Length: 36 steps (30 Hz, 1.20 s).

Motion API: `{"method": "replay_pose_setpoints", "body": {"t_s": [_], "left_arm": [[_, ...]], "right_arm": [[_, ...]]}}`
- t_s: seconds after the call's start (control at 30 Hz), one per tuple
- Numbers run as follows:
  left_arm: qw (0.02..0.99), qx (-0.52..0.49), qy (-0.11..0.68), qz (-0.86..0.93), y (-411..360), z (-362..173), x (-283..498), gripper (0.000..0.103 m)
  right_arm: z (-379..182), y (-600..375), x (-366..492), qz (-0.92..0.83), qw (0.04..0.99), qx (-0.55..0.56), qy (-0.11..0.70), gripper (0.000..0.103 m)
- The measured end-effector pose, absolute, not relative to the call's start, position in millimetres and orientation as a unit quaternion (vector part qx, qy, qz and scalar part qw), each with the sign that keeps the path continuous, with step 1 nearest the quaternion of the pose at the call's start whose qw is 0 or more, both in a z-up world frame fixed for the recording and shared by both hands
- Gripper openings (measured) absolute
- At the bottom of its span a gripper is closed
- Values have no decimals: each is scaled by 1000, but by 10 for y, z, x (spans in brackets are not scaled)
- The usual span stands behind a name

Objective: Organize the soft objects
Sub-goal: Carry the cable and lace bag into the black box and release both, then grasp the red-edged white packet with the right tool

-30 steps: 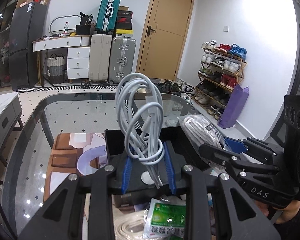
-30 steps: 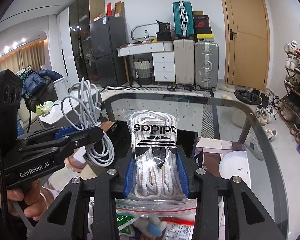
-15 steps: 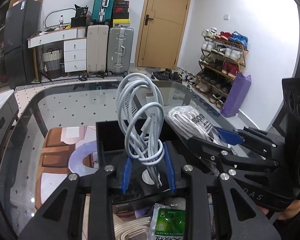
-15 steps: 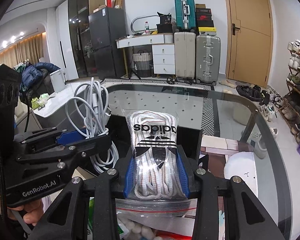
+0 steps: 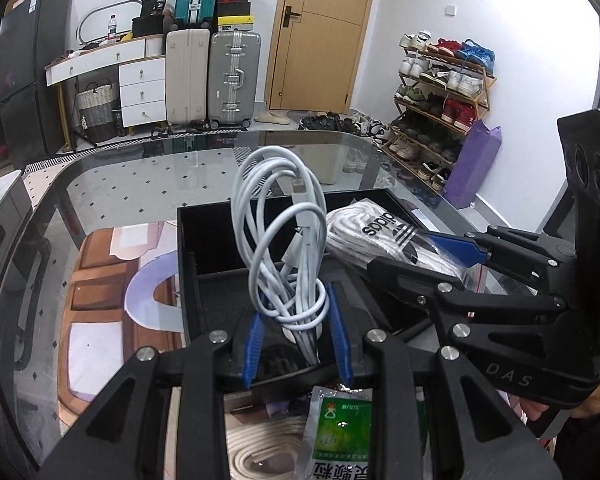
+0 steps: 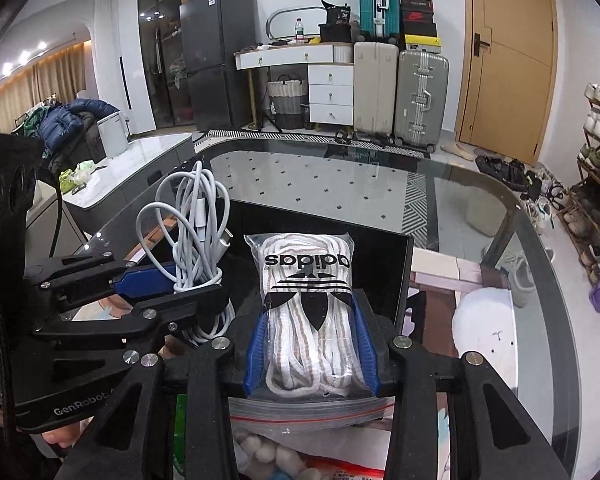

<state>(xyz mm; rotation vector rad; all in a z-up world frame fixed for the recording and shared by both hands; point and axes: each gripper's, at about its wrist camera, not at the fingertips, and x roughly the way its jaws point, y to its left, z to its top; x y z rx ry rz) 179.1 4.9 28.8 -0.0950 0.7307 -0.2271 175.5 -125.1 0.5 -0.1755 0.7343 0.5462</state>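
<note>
Left tool (image 5: pixel 296 336) is clenched on the low, bunched end of a white charging cable (image 5: pixel 284 232), whose loose loops stand up over the black box (image 5: pixel 204 240) on the glass tabletop (image 5: pixel 140 184); right tool (image 6: pixel 312 344), just beside it, is clamped across the lower half of a clear bag of adidas shoelaces (image 6: pixel 308 280), also above that box. Both loads look light and limp. The cable likely springs and snags by its loops, so the bundled waist is the sound hold. The slick plastic bag may slide; gripping its padded middle suits it.
</note>
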Motion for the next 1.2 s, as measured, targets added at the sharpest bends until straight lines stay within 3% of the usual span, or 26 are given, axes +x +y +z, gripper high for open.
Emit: {"method": "replay_pose_setpoints", "body": {"t_s": [0.17,0.3,0.37,0.43,0.6,0.67,0.77,1.2], "left_arm": [[924,-45,361,-116,37,305,1746,29],[924,-42,363,-115,38,336,1727,30],[926,-43,357,-116,54,359,1687,36],[928,-41,353,-117,61,381,1638,52],[934,-35,338,-107,101,469,1486,59],[938,-36,330,-99,139,504,1400,66],[945,-42,312,-85,190,542,1266,103],[953,-63,292,-58,307,465,783,103]], "right_arm": [[32,-1256,1724,264,890,-86,362,39],[72,-1274,1685,261,896,-88,348,49],[113,-1339,1642,260,901,-82,336,59],[159,-1406,1562,256,908,-76,321,67],[281,-1616,1314,242,924,-66,290,88],[297,-1687,1221,235,926,-65,288,101],[293,-1772,1062,233,929,-66,281,103],[63,-2122,620,232,924,-58,299,103]]}}
